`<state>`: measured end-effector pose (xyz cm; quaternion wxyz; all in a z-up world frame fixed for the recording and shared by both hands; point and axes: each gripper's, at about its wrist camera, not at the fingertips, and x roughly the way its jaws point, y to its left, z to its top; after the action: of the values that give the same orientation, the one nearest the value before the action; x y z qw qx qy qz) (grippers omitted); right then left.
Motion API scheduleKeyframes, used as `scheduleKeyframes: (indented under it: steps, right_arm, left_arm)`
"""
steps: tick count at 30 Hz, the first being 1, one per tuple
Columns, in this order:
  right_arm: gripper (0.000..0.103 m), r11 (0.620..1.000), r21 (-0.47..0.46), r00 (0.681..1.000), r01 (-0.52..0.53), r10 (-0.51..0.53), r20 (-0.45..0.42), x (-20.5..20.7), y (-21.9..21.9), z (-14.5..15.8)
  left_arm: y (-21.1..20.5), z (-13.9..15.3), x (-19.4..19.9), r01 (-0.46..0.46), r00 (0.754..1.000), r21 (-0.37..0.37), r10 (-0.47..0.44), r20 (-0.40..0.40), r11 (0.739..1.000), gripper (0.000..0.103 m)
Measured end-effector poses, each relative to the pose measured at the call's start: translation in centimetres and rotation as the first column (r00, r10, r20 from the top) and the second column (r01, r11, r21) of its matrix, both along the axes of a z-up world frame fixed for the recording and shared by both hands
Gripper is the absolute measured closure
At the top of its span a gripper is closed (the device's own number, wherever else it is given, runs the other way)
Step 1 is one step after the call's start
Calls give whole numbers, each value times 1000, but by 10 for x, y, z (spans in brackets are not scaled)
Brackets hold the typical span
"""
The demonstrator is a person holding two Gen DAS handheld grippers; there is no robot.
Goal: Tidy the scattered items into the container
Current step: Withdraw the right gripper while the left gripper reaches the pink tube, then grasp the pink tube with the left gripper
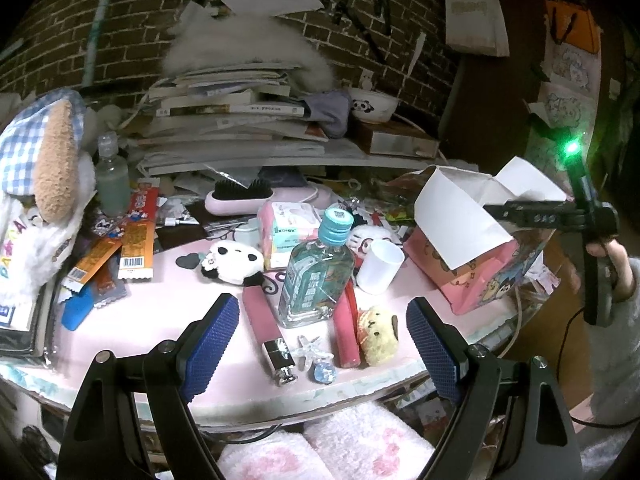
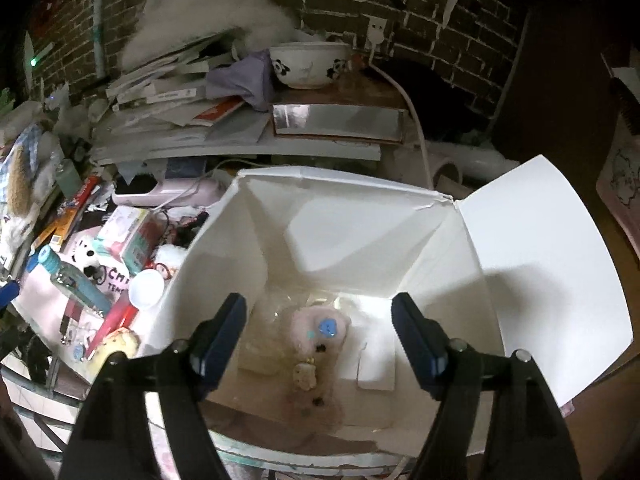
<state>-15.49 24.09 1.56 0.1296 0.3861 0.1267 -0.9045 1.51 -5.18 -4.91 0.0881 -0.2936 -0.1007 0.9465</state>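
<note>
**Both grippers spread wide and empty, right one over the open box**

The left gripper (image 1: 323, 340) hangs above the near edge of the pink tabletop (image 1: 168, 320), its blue pads wide apart and touching nothing. Between them, near that edge, lie a pink tube with a silver cap (image 1: 267, 332), a clear star-shaped clip (image 1: 314, 350), a red tube (image 1: 347, 336) and a small yellow plush (image 1: 378, 334). Just behind stands a clear bottle with a blue cap (image 1: 318, 276), then a white cup (image 1: 379, 266) and a panda plush (image 1: 232, 262).

The right gripper (image 2: 318, 338) is likewise wide open and empty, poised over the white-lined box (image 2: 520, 264) at the tabletop's right edge, flaps raised. On the box floor lies a pale pink plush (image 2: 318, 344) with a blue patch, beside a flat white piece (image 2: 376, 368).

Farther back, a stack of books (image 1: 228, 120) and a panda bowl (image 1: 372, 106) sit against the brick wall.
</note>
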Motion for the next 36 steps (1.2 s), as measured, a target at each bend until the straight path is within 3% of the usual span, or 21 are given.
scheduleKeyframes:
  steps: [7, 11, 15, 19, 22, 25, 27, 32, 36]
  right_arm:
    - [30, 994, -70, 988, -84, 74, -139, 39, -13, 33]
    - [17, 970, -126, 971, -210, 192, -143, 67, -34, 42]
    - [16, 917, -212, 940, -337, 315, -131, 92, -54, 39]
    - [15, 825, -338, 890, -453, 441, -117, 113, -69, 24]
    - [9, 799, -365, 876, -479, 465, -132, 126, -76, 6]
    - [5, 811, -361, 886, -461, 445, -132, 131, -81, -16]
    - [5, 823, -364, 898, -437, 424, -118, 130, -81, -31]
    - [5, 874, -331, 934, -356, 335, -121, 129, -80, -71]
    - [5, 898, -307, 948, -316, 291, -126, 127, -80, -88]
  left_arm:
    - [-6, -7, -3, -22, 999, -4, 22, 23, 1000, 19]
    - [-13, -15, -3, -33, 999, -9, 33, 42, 999, 19]
    - [-18, -25, -5, -21, 998, 5, 21, 54, 1000, 19]
    - [-16, -35, -8, -12, 998, 10, 11, 67, 1000, 20]
    - [-12, -41, -12, -12, 998, 4, 12, 68, 1000, 20]
    - [-9, -48, -16, -22, 998, -1, 22, 56, 1000, 21]
    - [-7, -52, -20, -22, 998, -10, 22, 61, 1000, 35]
    - [-5, -65, -31, -21, 995, -24, 23, 100, 1000, 53]
    - [-3, -69, -37, -36, 993, -42, 41, 108, 998, 57]
